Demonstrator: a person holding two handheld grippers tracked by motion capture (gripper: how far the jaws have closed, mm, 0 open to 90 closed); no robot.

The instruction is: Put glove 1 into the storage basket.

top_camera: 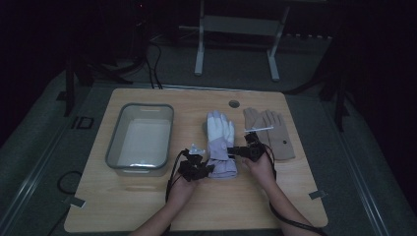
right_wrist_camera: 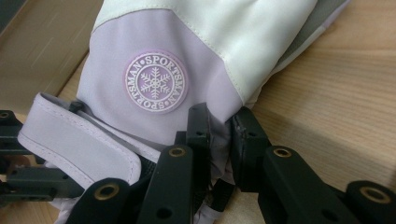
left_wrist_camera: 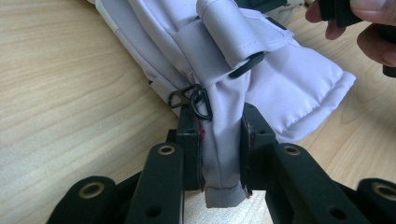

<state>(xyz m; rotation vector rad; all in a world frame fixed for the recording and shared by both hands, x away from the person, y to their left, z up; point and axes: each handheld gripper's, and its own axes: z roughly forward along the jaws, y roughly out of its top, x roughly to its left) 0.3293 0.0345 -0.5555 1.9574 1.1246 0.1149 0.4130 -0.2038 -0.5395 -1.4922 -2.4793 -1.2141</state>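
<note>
Both your claws, left [left_wrist_camera: 219, 154] and right [right_wrist_camera: 217, 144], clamp the lilac padded ski glove's [top_camera: 220, 142] cuff; next, lift it evenly off the desk [top_camera: 147, 206].

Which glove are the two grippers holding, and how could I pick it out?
On the wooden table, right of the clear bin, lie gloves. It is the lilac-and-white ski glove with a snowflake badge; the tan gloves beside it are plain.

Both forearms reach in from below. The left gripper [top_camera: 204, 166] and right gripper [top_camera: 235, 150] clamp shut, facing each other.
</note>
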